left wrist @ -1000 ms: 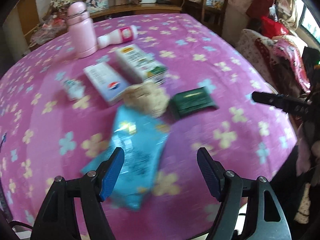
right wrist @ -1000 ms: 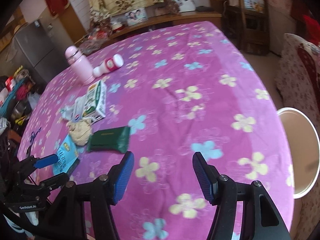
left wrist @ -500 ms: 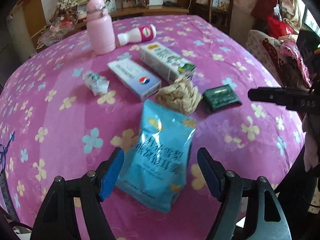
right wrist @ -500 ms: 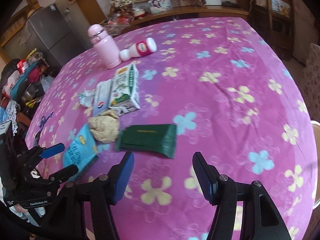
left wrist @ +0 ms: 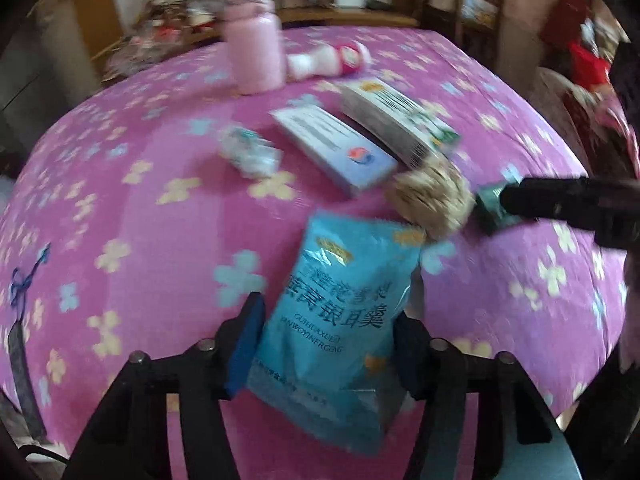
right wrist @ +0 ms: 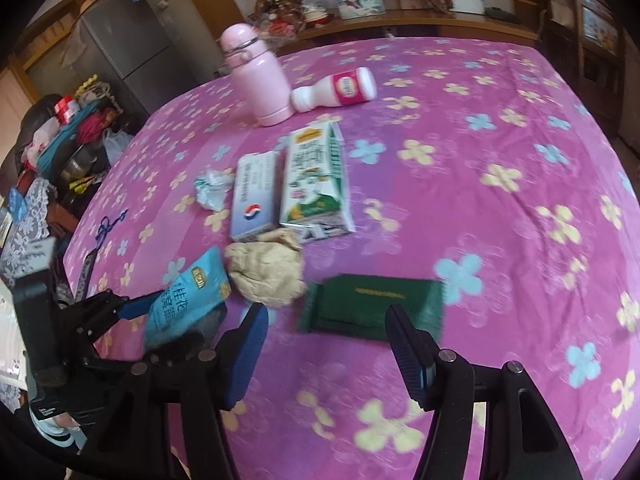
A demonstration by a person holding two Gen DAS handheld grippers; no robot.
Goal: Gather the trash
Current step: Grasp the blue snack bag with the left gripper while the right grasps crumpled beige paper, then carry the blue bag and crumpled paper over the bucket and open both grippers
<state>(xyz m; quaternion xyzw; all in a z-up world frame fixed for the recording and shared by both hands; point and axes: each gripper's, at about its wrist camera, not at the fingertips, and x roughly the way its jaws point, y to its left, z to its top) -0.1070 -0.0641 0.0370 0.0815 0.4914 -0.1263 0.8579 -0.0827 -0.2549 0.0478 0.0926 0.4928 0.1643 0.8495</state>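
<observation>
Trash lies on a pink flowered tablecloth (left wrist: 120, 208). A blue snack bag (left wrist: 340, 320) lies between the open fingers of my left gripper (left wrist: 326, 340); whether the pads touch it is unclear. The bag also shows in the right wrist view (right wrist: 184, 300). A crumpled tan paper ball (right wrist: 266, 276) lies beside it. A dark green wrapper (right wrist: 372, 304) lies just ahead of my open right gripper (right wrist: 326, 344). A milk carton (right wrist: 316, 176), a white-blue box (right wrist: 254, 194) and a crumpled pale wrapper (right wrist: 212, 188) lie further back.
A pink flask (right wrist: 256, 76) stands at the back, with a small white-pink bottle (right wrist: 336, 88) lying beside it. A wooden shelf with photos (right wrist: 400, 12) runs behind the table. A fridge (right wrist: 128, 44) and clutter stand to the left.
Both grippers have moved forward. The blue bag now sits between the left fingers, and the green wrapper is just ahead of the right fingers.
</observation>
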